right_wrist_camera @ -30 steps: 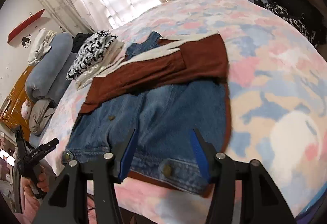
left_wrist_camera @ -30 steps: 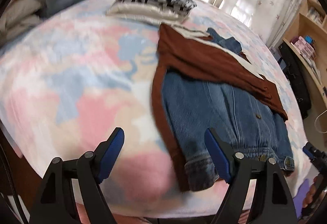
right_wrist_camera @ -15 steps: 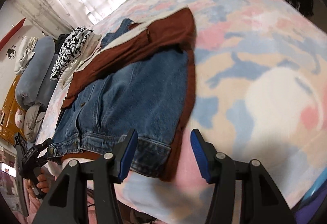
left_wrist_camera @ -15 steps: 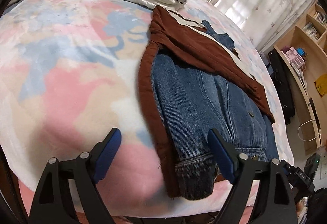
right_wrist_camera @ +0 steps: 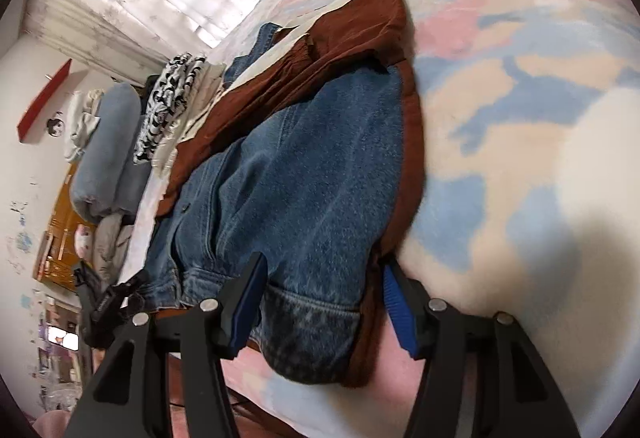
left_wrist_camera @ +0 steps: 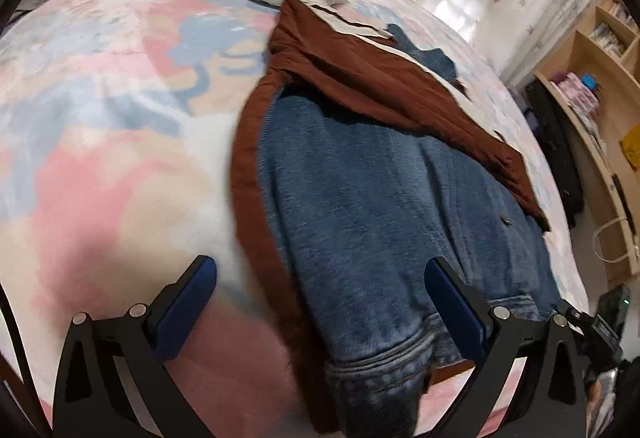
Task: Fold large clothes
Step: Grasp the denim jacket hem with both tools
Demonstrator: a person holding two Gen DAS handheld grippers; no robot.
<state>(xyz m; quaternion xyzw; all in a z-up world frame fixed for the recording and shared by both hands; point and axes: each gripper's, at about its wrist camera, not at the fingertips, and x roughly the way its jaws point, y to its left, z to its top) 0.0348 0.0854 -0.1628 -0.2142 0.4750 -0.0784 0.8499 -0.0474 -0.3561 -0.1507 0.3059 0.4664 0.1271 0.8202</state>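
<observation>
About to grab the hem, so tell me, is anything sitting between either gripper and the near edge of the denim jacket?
Nothing visible. The denim jacket hem lies bare between the open fingers of the left gripper and right gripper, both opening.

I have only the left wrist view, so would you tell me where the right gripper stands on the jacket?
Observer: The right gripper straddles the jacket's hem at the corner with the brown edge. Its jaws are opening and the hem sits between them, not visibly clamped.
Operator: Thank you. What lies beyond the folded stack?
Observer: A blue-grey bolster lies along the wall, with pale cloth bunched at its far end.
</observation>
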